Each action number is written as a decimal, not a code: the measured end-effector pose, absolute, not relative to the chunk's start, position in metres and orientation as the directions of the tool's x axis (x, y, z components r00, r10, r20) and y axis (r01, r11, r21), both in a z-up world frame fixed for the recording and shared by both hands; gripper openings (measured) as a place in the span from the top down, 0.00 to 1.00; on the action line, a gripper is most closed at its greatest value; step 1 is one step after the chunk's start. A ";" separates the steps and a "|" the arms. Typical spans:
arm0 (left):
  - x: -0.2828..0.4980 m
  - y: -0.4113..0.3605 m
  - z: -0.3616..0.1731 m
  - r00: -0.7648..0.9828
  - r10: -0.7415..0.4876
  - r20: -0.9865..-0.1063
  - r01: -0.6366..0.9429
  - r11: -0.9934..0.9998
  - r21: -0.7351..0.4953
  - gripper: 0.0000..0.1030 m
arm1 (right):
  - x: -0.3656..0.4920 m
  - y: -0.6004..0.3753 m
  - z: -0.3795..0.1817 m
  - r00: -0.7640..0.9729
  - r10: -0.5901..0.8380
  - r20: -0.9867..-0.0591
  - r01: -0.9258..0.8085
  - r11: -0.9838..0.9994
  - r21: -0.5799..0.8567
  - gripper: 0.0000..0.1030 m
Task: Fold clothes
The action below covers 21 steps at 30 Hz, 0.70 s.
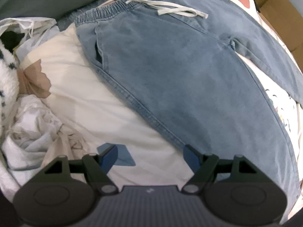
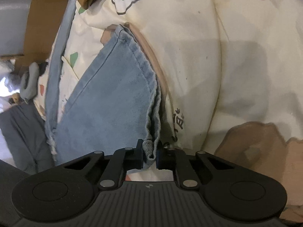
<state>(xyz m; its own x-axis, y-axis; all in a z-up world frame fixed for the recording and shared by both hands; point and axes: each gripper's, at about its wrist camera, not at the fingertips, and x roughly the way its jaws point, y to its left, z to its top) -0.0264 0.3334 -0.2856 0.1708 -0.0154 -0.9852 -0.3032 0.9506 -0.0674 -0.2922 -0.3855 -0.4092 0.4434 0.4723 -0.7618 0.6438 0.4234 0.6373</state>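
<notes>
Pinching jeans hem (image 2: 150, 149) — right claw (image 2: 149, 156) angled down.

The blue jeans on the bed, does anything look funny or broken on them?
Mostly fine. The light blue denim trousers lie fairly flat on the cream printed bedsheet, white drawstring loose. One oddity: a frayed, torn-looking edge on a trouser leg. The right claw pinches the leg's hem.

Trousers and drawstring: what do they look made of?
Trousers: soft, light-washed denim or chambray, likely cotton; matte blue twill with stitched seams, and a hem that bunches easily where the right gripper is shut on it. Drawstring: flat off-white woven tape, probably cotton; matte, limp.
</notes>
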 end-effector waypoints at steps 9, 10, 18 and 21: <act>-0.022 0.336 -0.305 0.195 -0.063 -0.979 -0.324 0.938 -0.125 0.24 | -0.274 -0.387 -0.368 0.402 0.446 -0.800 0.559 0.573 0.600 0.91; -0.022 0.336 -0.307 0.204 -0.070 -0.977 -0.328 0.935 -0.135 0.24 | -0.272 -0.387 -0.362 0.401 0.438 -0.804 0.552 0.585 0.594 0.91; -0.022 0.347 -0.324 0.266 -0.132 -0.955 -0.385 0.894 -0.231 0.24 | -0.264 -0.383 -0.340 0.367 0.377 -0.851 0.590 0.613 0.526 0.91; -0.024 0.354 -0.332 0.295 -0.149 -0.944 -0.419 0.867 -0.268 0.24 | -0.263 -0.382 -0.334 0.360 0.359 -0.861 0.602 0.616 0.508 0.91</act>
<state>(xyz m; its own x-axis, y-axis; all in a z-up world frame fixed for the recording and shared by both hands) -0.0242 0.3543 -0.3321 0.2954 -0.1491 -0.9437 -0.4193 0.8673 -0.2683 -0.2627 -0.3819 -0.3341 0.3599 0.3592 -0.8610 0.6020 0.6156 0.5085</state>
